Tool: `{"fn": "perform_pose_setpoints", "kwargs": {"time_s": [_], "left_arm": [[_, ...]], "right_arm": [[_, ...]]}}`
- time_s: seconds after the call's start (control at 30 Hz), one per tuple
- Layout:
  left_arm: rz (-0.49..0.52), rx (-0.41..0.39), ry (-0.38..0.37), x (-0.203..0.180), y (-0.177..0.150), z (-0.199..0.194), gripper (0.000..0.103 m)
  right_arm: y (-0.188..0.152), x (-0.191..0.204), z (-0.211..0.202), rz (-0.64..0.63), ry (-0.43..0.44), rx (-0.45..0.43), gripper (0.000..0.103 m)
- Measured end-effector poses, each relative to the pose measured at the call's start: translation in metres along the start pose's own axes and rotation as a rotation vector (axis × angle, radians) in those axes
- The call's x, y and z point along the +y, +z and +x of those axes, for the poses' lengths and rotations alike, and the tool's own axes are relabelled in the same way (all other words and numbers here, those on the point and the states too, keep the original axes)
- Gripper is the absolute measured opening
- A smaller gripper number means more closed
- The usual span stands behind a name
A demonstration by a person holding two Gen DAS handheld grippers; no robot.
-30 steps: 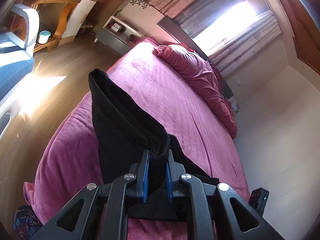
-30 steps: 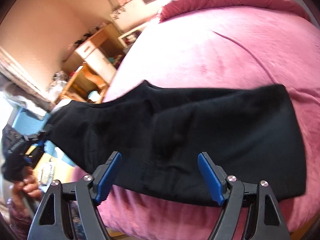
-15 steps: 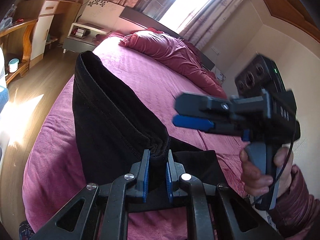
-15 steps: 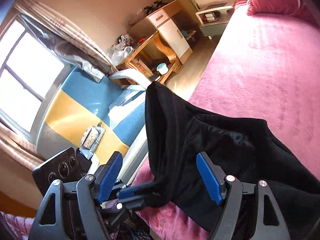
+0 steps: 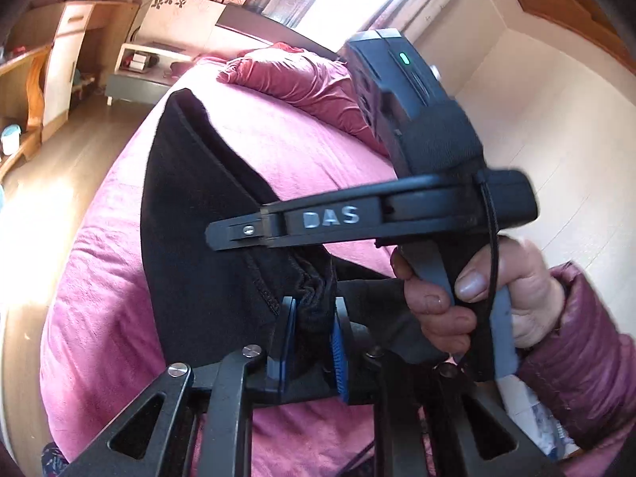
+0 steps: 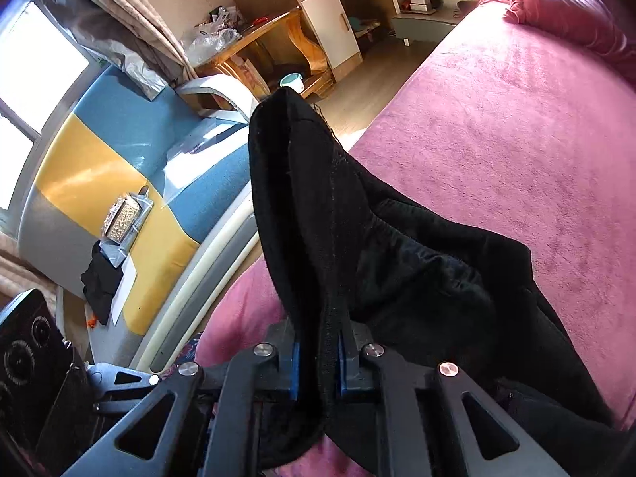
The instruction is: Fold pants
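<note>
The black pants are lifted off the pink bed at the near edge, one end draped up and away. My left gripper is shut on a bunched edge of the pants. My right gripper is shut on a seamed edge of the pants close beside it. The right gripper's body, held by a hand, crosses the left wrist view just above the left fingers. The rest of the pants lies crumpled on the bed at the right of the right wrist view.
A pink pillow pile lies at the bed's head. A nightstand, a wooden desk and a white cabinet stand across the wooden floor. A blue and yellow sofa stands left of the bed.
My right gripper was open and has closed on the pants' edge right beside the left gripper. The left gripper has kept its hold.
</note>
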State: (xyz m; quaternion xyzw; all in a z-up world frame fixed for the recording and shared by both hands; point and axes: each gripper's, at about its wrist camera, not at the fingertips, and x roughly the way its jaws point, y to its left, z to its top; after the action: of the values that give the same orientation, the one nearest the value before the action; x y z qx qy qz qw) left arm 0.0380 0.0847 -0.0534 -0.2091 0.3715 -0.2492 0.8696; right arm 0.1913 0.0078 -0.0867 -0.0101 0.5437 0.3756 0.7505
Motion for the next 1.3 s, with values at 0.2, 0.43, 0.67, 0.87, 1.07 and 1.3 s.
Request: {"fn": "perform_pose_setpoints", "kwargs": {"time_s": [0.2,0.43,0.67,0.87,1.07,1.3], "left_arm": [[-0.226,-0.068,-0.038,0.053,0.0,-0.025,0.026],[-0.408,-0.158,-0.135,0.097,-0.005,-0.042,0.03],[-0.374,-0.081,0.008,0.099,-0.001,-0.026,0.03],[-0.355,-0.019,0.024,0.085,-0.01,0.001,0.03],[-0.303,0.03,0.022,0.067,-0.002,0.023,0.03],[-0.249,0.081,0.002,0.046,0.002,0.048,0.03]], "right_arm": [[-0.014,0.001,-0.022,0.041,0.027,-0.042,0.013],[-0.031,-0.012,-0.039,0.096,0.014,-0.081,0.013],[-0.051,-0.018,-0.087,0.144,0.077,-0.193,0.012],[-0.075,-0.029,-0.121,0.21,0.098,-0.269,0.012],[-0.098,-0.05,-0.154,0.282,0.093,-0.352,0.012],[-0.128,-0.076,-0.184,0.37,0.06,-0.417,0.012]]}}
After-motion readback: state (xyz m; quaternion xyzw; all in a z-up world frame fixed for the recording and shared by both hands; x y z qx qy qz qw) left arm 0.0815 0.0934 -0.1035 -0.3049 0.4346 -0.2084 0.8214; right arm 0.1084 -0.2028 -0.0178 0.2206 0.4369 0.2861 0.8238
